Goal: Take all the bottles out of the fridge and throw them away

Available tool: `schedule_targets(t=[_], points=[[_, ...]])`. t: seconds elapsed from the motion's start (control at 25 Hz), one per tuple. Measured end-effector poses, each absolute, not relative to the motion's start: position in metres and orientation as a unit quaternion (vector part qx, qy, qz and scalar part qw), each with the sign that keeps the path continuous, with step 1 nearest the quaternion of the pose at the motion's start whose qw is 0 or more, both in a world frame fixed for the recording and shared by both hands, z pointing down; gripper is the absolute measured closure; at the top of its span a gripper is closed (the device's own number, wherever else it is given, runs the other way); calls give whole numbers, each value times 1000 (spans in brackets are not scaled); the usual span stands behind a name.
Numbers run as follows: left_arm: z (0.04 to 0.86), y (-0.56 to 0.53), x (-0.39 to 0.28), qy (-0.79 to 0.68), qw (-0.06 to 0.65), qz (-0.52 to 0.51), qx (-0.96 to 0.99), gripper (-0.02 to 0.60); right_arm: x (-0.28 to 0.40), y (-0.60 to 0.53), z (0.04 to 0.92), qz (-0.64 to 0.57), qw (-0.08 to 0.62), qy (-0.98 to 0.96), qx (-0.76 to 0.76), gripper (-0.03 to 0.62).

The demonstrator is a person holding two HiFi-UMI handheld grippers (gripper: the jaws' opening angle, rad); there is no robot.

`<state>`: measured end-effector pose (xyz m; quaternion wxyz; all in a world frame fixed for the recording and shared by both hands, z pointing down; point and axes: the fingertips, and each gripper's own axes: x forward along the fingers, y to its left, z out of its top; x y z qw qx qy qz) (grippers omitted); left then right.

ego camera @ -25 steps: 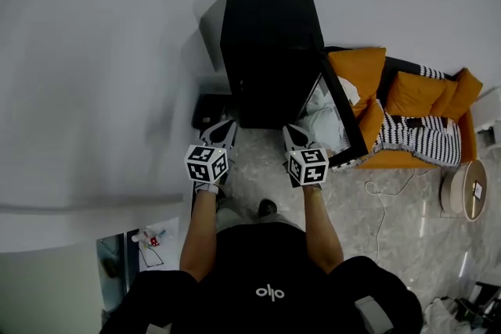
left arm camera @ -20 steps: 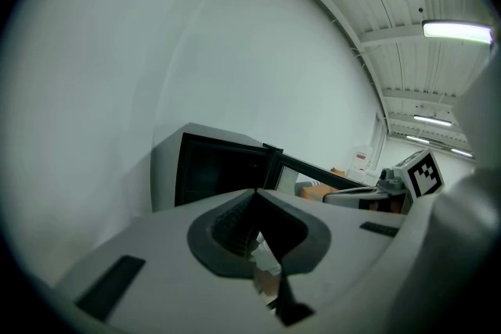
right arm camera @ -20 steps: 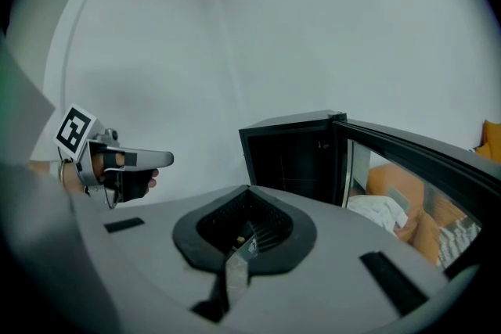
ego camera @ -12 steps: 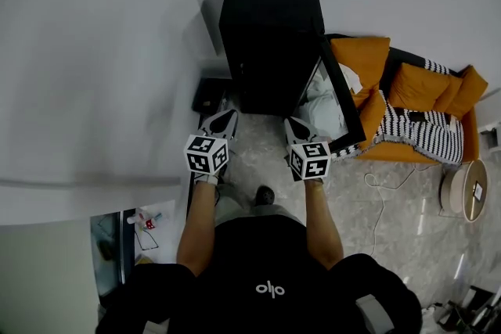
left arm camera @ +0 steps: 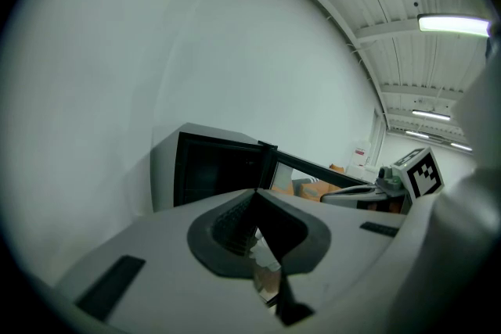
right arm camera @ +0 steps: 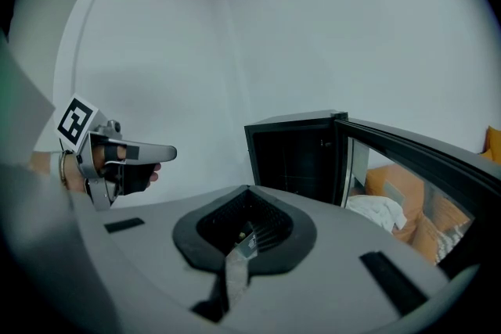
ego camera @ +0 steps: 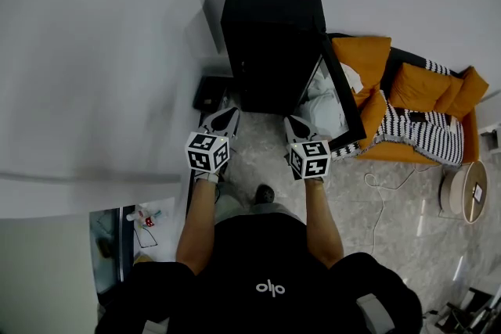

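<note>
My left gripper (ego camera: 225, 114) is clenched with nothing between its jaws: its own view shows the two pads meeting along a ridge. My right gripper (ego camera: 293, 123) is clenched and empty as well, its pads pressed together. Both are held out side by side, near each other but apart, above the marbled floor (ego camera: 391, 207) and pointing at the fridge (ego camera: 270, 27). The black fridge stands just ahead of both tips, backed against the white wall (ego camera: 94, 51). Its glass door (ego camera: 341, 102) hangs open toward the right, past my right gripper. The inside is dark in every view, so I cannot make out any bottles there. Beyond the door sits an orange sofa (ego camera: 407, 86) with a black-and-white striped blanket (ego camera: 415, 135) over it. A round side table (ego camera: 463, 190) stands further right.
</note>
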<state>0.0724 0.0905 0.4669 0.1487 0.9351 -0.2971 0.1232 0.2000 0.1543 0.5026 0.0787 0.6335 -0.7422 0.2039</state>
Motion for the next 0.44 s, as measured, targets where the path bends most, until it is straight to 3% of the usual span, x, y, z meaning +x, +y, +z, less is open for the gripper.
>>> schedule_targets(t=[0.44], points=[[465, 92, 69, -298, 150, 122, 935, 580, 197, 154, 497, 200, 78, -745, 631, 588]])
